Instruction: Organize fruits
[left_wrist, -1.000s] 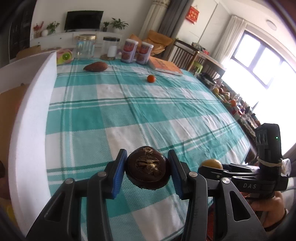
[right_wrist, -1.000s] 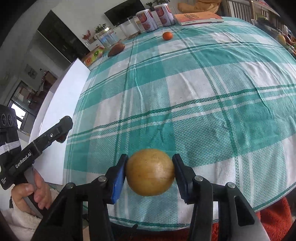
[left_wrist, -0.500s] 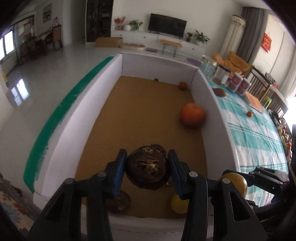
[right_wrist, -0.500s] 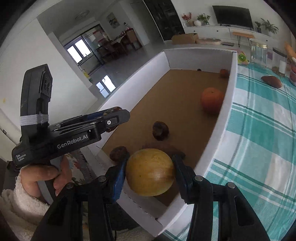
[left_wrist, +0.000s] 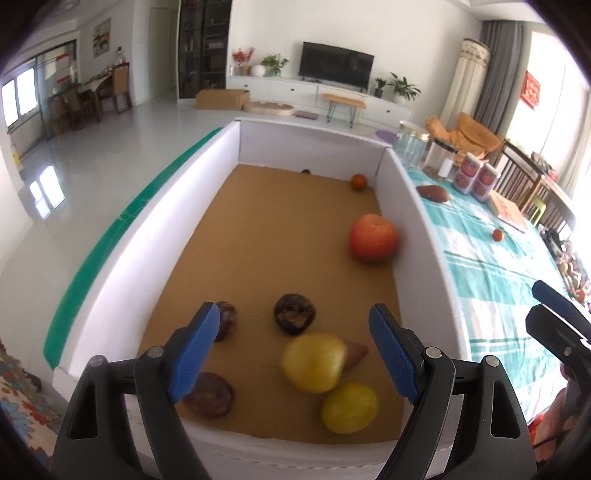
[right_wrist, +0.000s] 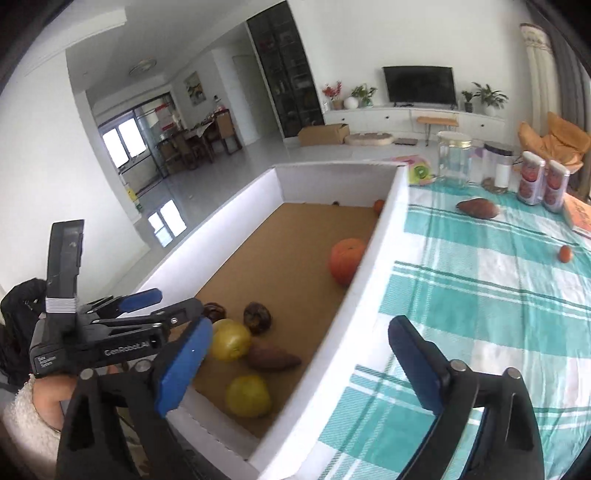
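A white-walled box (left_wrist: 413, 206) with a brown cardboard floor holds several fruits. My left gripper (left_wrist: 293, 312) hangs over its near end, jaws opening, nothing pressed between the pads. Below it lie a dark round fruit (left_wrist: 294, 319) and a blurred yellow fruit (left_wrist: 314, 362). My right gripper (right_wrist: 299, 328) hovers over the box's near right wall (right_wrist: 347, 314), jaws opening and empty. A second yellow fruit (right_wrist: 248, 395), a brown tuber (right_wrist: 271, 358) and a big orange (right_wrist: 345, 260) rest inside. The left gripper (right_wrist: 166, 304) shows at the left of the right wrist view.
A teal checked tablecloth (right_wrist: 480, 295) covers the table right of the box. On it lie a sweet potato (right_wrist: 478, 208), a small orange (right_wrist: 565, 253), glass jars (right_wrist: 454, 155), two cans (right_wrist: 541, 184) and a book. The floor drops away left of the box.
Both grippers swung left from over the table to over the box. Each then opened: the dark fruit and the yellow fruit have left the jaws and are down in the box.
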